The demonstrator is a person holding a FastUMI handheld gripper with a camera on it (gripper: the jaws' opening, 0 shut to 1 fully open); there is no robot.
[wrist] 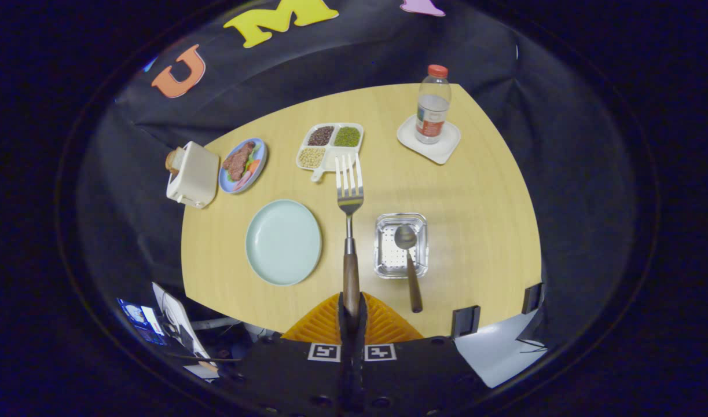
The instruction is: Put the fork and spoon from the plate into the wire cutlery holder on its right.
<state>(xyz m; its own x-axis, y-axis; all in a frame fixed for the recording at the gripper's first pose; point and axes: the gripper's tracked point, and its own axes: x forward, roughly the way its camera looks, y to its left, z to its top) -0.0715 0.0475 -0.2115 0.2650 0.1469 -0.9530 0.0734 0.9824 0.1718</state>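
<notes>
Fork (349, 191) transfer is underway: the gripper (352, 313) is clamping the fork by the lower end of its wooden handle, both orange ribbed fingers (319, 327) pressing on the handle from either side, so the tool is narrow and loaded. Gripping at the handle end is leaving the tines projecting well ahead of the fingers, which, as a judgement, is keeping the fingers clear of the holder's rim when the fork goes in.

The fork is hanging above the wooden table (481, 231), its tines pointing away from the gripper, in line with the gap between the plate and the holder. The wire cutlery holder (401, 245) is sitting just to the right of the fork's shaft. The spoon (409, 260) is already lying in it, bowl inside and handle leaning out over the near rim, so half of the task appears done. The pale green plate (283, 242) to the left is holding no cutlery.

Remaining work, as a judgement: shift the fork rightward over the holder and lower it beside the spoon without knocking the spoon's handle.

Beyond the tines, a divided tray of grains (329, 145) is sitting; further right, a water bottle (433, 104) is standing upright on a white coaster (446, 152). A blue plate of food (243, 165) and a toaster (193, 175) are occupying the far left.
</notes>
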